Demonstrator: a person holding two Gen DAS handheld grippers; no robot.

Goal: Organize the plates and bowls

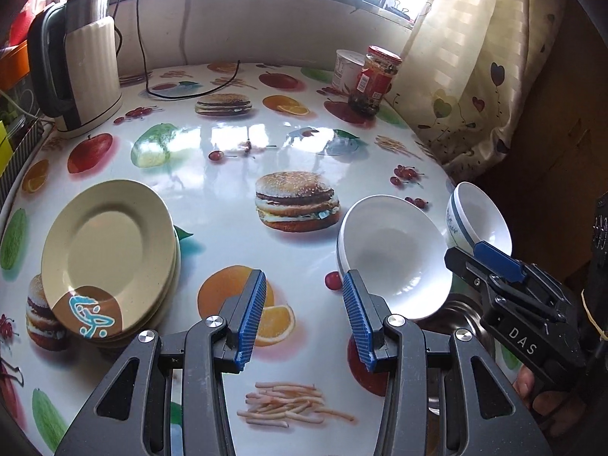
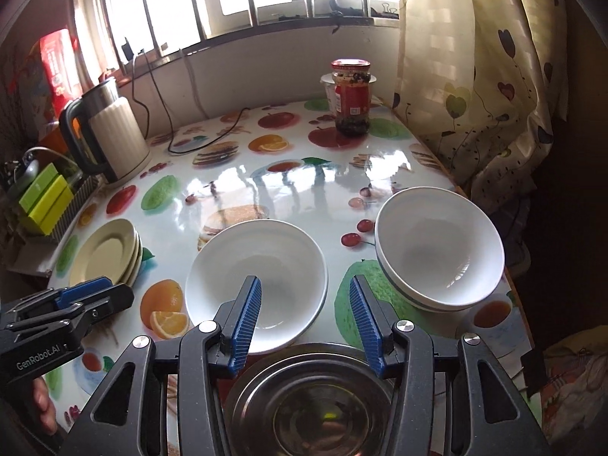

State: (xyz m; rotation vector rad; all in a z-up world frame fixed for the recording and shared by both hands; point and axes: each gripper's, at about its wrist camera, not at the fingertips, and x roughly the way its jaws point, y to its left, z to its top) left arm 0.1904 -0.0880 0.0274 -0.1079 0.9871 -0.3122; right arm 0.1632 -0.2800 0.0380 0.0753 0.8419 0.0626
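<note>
Two grippers are shown above the fruit-printed surface (image 2: 235, 186), each with its jaws standing partly apart and nothing between the blue pads. The left gripper (image 1: 304, 315) hangs over bare cloth between the stack of cream plates (image 1: 110, 258) at the left and the bowls at the right; the right gripper (image 2: 306, 323) is poised over the gap between a single white bowl (image 2: 256, 285) and a steel bowl (image 2: 311, 406) at the near edge. A nested stack of white bowls (image 2: 440, 250) stands to the right, near the surface's edge and apart from the single bowl. The plates appear already gathered — what remains, judging by the layout, is the single white bowl and perhaps the steel one.

For the likely next step, the single bowl's near rim is best taken by the right gripper, with one pad inside the wall and one outside, set deep enough that the glossy wall does not slip. The bowl is then lifted clear, kept level, carried over the nested stack and lowered centred — released only once it is seated. The stack sits close to the edge, so a sideways nudge is to be avoided. The kettle (image 2: 114, 136) and jar (image 2: 351, 95) stand well apart at the back and pose no obstruction.
</note>
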